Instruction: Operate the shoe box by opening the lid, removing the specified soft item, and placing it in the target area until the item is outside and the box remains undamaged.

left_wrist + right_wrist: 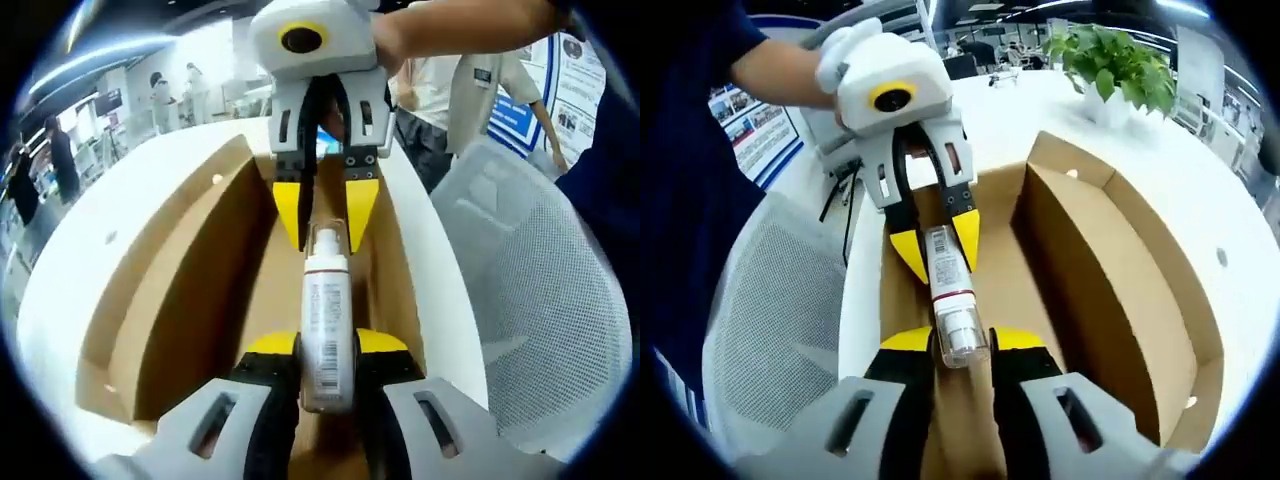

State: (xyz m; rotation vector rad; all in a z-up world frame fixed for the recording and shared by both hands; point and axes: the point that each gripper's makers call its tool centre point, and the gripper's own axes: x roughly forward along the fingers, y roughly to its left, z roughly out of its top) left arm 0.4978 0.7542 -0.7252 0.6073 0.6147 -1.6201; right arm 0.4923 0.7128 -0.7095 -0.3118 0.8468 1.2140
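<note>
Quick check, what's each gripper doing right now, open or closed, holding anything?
Left gripper: closed on the bottle's base end, inside the open shoe box.
Right gripper: closed on the same bottle's cap end.

Label print on the bottle [326,335] is too blurred to read; shoe box [180,300] runs off the bottom edge.
</note>
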